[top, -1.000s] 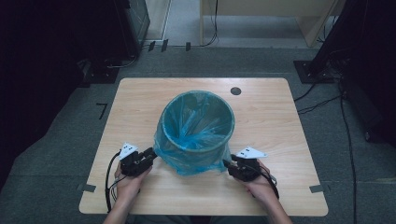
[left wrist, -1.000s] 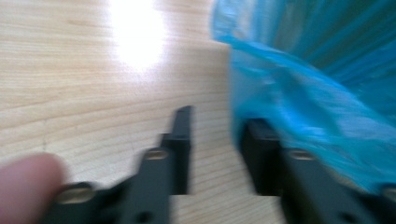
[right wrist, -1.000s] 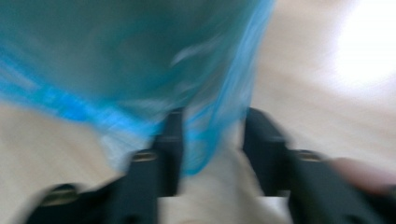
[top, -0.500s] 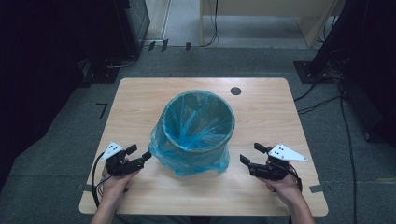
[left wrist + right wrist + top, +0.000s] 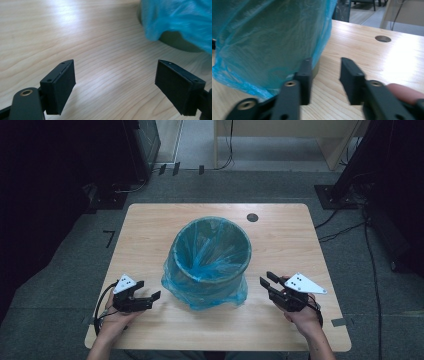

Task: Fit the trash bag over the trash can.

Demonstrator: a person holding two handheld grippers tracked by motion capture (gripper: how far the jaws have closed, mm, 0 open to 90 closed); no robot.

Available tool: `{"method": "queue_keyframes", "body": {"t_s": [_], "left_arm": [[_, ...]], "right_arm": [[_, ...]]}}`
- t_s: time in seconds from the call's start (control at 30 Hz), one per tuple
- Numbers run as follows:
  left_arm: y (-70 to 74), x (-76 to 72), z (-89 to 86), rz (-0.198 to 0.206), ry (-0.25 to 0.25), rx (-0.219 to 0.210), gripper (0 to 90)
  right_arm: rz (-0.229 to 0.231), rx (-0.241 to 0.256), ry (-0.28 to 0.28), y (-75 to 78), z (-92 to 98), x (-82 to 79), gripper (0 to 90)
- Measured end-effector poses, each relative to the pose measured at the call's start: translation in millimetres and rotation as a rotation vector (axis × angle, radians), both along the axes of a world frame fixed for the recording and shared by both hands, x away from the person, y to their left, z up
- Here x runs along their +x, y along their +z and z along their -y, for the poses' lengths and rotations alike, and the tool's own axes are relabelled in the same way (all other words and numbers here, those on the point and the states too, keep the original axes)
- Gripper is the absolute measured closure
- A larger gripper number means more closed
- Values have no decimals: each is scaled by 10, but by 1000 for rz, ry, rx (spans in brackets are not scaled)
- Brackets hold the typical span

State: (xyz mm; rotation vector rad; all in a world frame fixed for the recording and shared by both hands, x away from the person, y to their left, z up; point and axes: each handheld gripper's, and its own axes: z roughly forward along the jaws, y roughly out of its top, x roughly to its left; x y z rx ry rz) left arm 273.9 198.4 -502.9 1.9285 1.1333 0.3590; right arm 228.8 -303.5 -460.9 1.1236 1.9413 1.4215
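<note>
At desk [image 5: 150, 230] centre stands the bin [image 5: 212, 262], lined with a blue bag [image 5: 205, 292] whose skirt drapes to the desktop. Left hand-held gripper [image 5: 147, 297] and right hand-held gripper [image 5: 267, 282] sit apart from it on either side, both spread and empty. Likely step: letting go and clearing. To do it well, keep the jaws wide and avoid snagging the loose plastic. Bin is upright, long axis vertical, mouth facing up.

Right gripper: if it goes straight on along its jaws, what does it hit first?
Probably the blue bag draped over the bin: the right gripper has its jaws open, one already beside the plastic. The other jaw faces bare table; depth unclear.
</note>
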Motion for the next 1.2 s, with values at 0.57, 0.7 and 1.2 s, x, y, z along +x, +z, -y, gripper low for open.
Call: {"method": "queue_keyframes", "body": {"t_s": [0.57, 0.7, 1.2], "left_arm": [[-112, -247, -412, -62, 68, 40, 161], [-122, -276, -447, -55, 86, 30, 161], [-149, -305, -278, 2, 111, 189, 162]], "right_arm": [[24, -59, 171, 271, -43, 35, 900], [99, -56, 235, 460, -41, 36, 900], [364, -247, 638, 1284, -589, 228, 900]]}}
